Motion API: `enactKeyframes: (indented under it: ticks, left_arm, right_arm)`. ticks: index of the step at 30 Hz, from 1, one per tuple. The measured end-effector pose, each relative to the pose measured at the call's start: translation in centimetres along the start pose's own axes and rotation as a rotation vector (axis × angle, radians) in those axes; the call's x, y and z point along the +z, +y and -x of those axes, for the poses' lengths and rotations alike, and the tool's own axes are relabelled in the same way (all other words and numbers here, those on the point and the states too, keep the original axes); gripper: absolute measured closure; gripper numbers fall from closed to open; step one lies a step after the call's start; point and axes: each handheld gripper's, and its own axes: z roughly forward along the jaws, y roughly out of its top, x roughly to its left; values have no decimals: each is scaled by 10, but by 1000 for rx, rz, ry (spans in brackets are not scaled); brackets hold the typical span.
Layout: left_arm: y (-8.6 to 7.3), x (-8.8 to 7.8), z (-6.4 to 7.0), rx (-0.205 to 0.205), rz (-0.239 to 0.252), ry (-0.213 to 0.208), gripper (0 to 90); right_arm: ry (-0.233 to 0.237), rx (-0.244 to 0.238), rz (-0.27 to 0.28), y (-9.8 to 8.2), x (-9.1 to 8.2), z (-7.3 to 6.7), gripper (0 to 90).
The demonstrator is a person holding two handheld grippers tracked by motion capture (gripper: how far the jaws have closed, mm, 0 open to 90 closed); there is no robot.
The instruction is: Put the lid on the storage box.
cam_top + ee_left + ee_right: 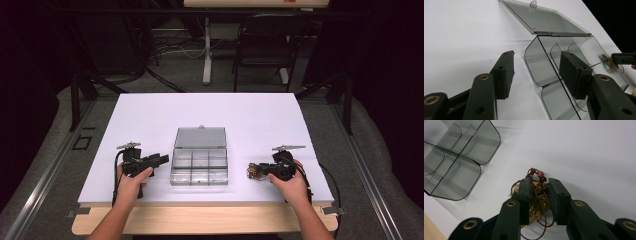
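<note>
1. A clear smoked-plastic compartment box (199, 167) is seen at the middle of the white bench (150, 115), its hinged lid (200, 137) laid fully open and flat on the far side.
2. The left claw (161, 160) is held low over the bench just beside the box's left wall, gripped by the person's left hand (131, 182).
3. In the left gripper view, the left claw (536, 72) is shown spread wide, with one pad over bare bench and the other in front of the box (541, 67); nothing is clamped between them, and whether that pad touches the wall cannot be told.
4. A tangle of jewellery (253, 172), made of brown cord, dark red beads and brass-coloured pieces, is found on the bench to the right of the box, well clear of its compartments.
5. The right claw (260, 170) is pointed at that tangle from the right, held in the person's right hand (292, 187).
6. In the right gripper view, the right claw (539, 200) is shown partly closed around the jewellery (536, 195), which is bunched between the two pads; the left pad is seen against the cords, while firm pressure from the other pad cannot be confirmed.
7. A corner of the box (456, 165) is visible at the upper left of that view, apart from the jewellery.
</note>
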Motion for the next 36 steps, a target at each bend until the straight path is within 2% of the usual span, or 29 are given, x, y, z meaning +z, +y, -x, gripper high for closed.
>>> enactKeyframes:
  ticks: [15, 21, 36]
  left_arm:
    - [0, 0, -1, 0, -2, 4, 460]
    - [0, 0, -2, -4, 1, 6, 460]
    - [-1, -1, -2, 2, 5, 12, 460]
  right_arm:
    - [21, -1, 21, 2, -7, -3, 851]
    - [41, -15, 22, 3, -9, -6, 871]
    - [38, -39, 46, 5, -15, -10, 880]
